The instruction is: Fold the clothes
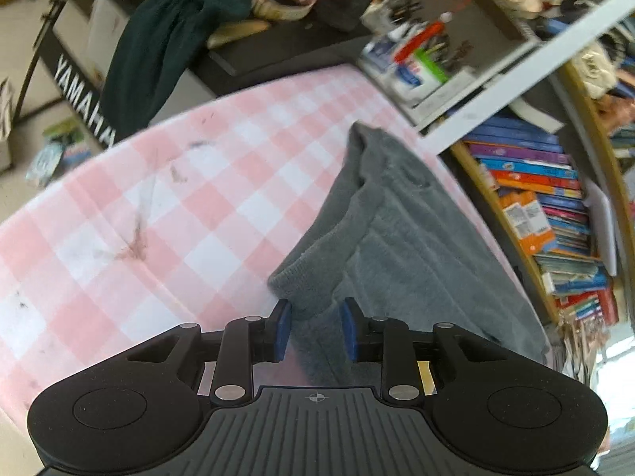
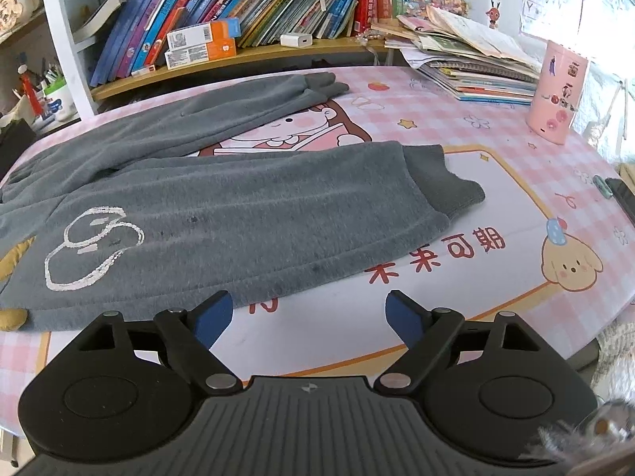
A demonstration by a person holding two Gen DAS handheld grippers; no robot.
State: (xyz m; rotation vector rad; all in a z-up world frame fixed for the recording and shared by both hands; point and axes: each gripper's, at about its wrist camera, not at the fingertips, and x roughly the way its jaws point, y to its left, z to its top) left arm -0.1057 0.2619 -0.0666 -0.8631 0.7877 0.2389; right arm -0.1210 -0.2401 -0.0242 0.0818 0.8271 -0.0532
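Grey fleece trousers point(image 2: 222, 214) lie spread on the pink checked tablecloth point(image 2: 496, 127), both legs pointing right, a white line drawing on the near leg. In the left wrist view the same trousers point(image 1: 405, 238) lie along the table's right side. My left gripper point(image 1: 315, 327) is half open, its blue pads on either side of the ribbed waistband corner, not closed on it. My right gripper point(image 2: 309, 317) is wide open and empty, just short of the near leg's lower edge.
A bookshelf point(image 2: 246, 8) runs behind the table. A stack of magazines point(image 2: 468, 63) and a pink cylinder point(image 2: 557, 91) stand at the far right. A phone point(image 2: 623, 194) lies at the right edge. A Yamaha keyboard point(image 1: 83, 95) with dark clothes stands beyond the table's end.
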